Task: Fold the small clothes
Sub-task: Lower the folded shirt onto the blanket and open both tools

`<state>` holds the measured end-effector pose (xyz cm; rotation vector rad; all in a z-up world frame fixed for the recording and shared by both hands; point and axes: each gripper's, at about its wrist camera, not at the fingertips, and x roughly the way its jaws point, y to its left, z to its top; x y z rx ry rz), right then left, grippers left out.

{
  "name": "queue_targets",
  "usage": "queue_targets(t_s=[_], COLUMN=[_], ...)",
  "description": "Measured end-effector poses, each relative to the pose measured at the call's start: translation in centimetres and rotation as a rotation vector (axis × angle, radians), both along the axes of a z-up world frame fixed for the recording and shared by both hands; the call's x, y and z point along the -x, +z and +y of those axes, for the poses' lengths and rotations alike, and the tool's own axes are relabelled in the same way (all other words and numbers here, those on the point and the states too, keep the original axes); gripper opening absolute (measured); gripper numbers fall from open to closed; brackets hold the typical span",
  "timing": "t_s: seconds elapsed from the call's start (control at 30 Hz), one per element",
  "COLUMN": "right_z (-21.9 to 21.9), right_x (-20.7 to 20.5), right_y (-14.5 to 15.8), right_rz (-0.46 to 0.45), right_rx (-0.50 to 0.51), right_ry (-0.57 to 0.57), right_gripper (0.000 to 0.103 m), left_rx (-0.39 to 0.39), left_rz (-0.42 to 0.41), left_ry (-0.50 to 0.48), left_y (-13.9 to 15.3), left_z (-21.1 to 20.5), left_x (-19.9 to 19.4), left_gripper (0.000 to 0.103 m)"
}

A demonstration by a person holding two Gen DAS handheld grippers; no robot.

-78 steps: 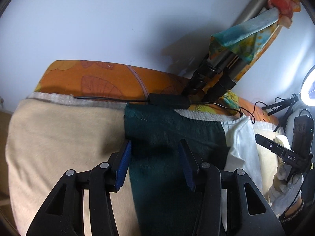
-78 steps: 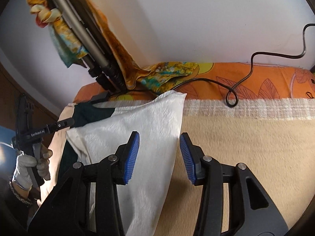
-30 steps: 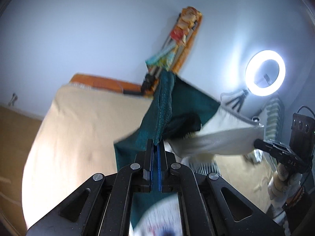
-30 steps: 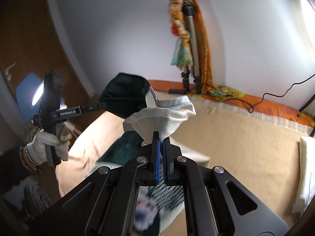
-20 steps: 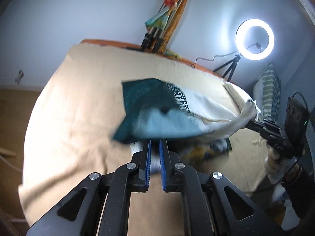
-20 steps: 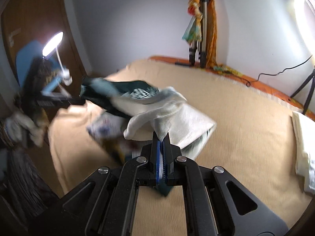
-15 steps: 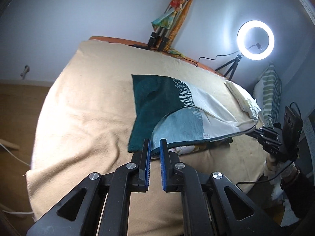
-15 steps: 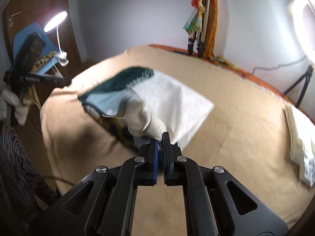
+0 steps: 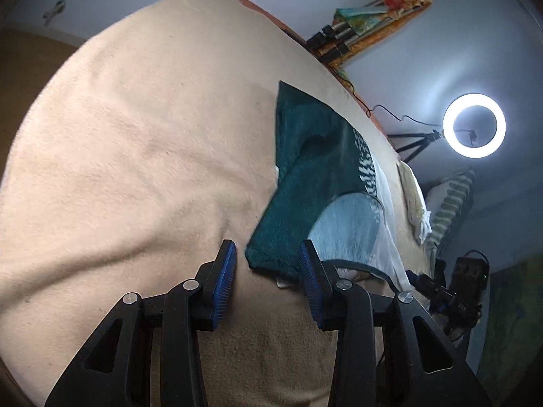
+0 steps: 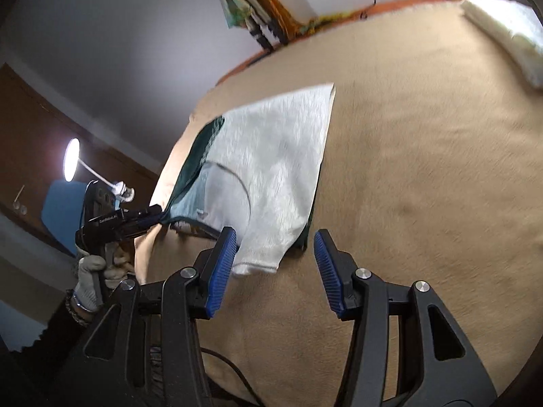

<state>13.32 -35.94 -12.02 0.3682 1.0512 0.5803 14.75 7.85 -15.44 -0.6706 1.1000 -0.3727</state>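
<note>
A small green-and-white garment is seen lying folded over on a beige blanket, its dark green half toward the left and its white half toward the right, with the near edge and a curved neckline band just ahead of both tools. It is judged to be light, soft and limp, likely to sag and crease when lifted, so hold is best taken at the near corners or along a hemmed edge, where the layers can be pinched together. The left gripper is held open, its jaws straddling the near green corner without pinching it. The right gripper is likewise spread wide around the near white corner. A ring light and a fabric-draped tripod are visible far beyond the blanket.
</note>
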Motion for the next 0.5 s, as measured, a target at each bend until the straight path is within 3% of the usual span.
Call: queue_targets(t_s=[0.07,0.1,0.13,0.2,0.3,0.4,0.5], right_z=[0.8,1.2,1.5,2.1,2.2,0.4,-0.8], right_x=[0.2,0.2,0.3,0.1,-0.1,-0.5,-0.7], right_y=[-0.9,-1.1,-1.4,-1.7,-0.4,0.8,0.0], right_rz=[0.038,0.051,0.060,0.082,0.041,0.013,0.044], right_rx=[0.004,-0.002,-0.020,-0.039,-0.039,-0.037,-0.023], right_ry=[0.021,0.029,0.041,0.060,0.055,0.023,-0.002], right_gripper=[0.050,0.043,0.025,0.009,0.006,0.006,0.006], left_rx=[-0.021,-0.042,-0.067,-0.109,-0.182,-0.328,-0.364], left_rz=[-0.025,-0.036,-0.047,-0.083,-0.135,-0.173,-0.155], left_ry=[-0.028,-0.042,-0.052,-0.074,-0.128,-0.239,-0.269], left_y=[0.4,0.6,1.0,2.1,4.0,5.0,4.9], left_z=[-0.8,-1.3,-1.7,-2.6,-4.2,-6.8,-7.3], left_x=[0.4,0.4,0.5,0.7,1.5,2.8,3.1], left_gripper=[0.031,0.025,0.008,0.005,0.005,0.005,0.010])
